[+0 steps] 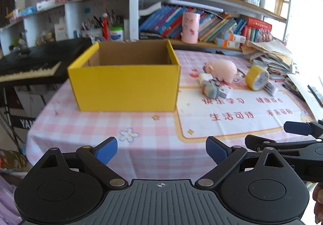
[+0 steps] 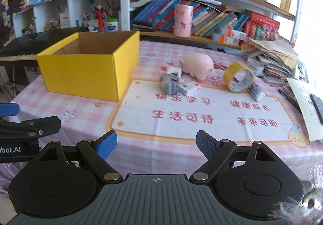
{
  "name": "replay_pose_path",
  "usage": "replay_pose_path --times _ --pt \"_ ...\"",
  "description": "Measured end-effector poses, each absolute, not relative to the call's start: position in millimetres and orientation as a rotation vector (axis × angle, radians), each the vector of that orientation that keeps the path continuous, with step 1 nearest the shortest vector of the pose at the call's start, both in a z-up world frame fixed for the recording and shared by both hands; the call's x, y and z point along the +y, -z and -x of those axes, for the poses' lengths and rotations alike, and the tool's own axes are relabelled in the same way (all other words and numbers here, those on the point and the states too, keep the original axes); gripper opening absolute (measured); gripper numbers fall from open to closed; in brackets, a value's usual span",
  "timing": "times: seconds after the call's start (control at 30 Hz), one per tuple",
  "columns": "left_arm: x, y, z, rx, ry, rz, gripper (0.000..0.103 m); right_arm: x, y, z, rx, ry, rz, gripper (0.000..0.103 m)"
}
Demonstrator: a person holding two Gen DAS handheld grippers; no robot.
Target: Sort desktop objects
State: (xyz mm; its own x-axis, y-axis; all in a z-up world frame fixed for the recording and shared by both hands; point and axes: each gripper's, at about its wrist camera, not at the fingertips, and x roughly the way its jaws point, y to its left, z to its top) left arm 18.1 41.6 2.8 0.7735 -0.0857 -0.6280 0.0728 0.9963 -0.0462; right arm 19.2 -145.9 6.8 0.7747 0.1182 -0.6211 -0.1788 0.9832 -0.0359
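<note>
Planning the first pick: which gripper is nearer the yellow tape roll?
Right. The right gripper sits below and slightly left of the yellow tape roll; the left gripper sits farther left, facing the yellow box.

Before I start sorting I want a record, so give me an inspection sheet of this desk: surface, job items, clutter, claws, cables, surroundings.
Surface: pink checked tablecloth with a white printed panel, lying flat.
Job's things: yellow box, open on top, what shows of its inside empty; pink pig plush; grey knitted toy touching a small white carton; yellow tape roll on edge, against a small tube.
Clutter: loose stack of papers and books at the table's right edge; dark pen.
Claws: left claw open, holding nothing; right claw open, holding nothing.
Cables: nothing seen.
Surroundings: crowded bookshelves behind; keyboard left of the box.
</note>
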Motion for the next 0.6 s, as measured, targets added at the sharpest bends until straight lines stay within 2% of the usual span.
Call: replay_pose_path --times 0.6 --pt "4 3 -31 0.697 0.206 -0.034 0.097 -185 3 -8 0.726 -0.014 0.045 0.085"
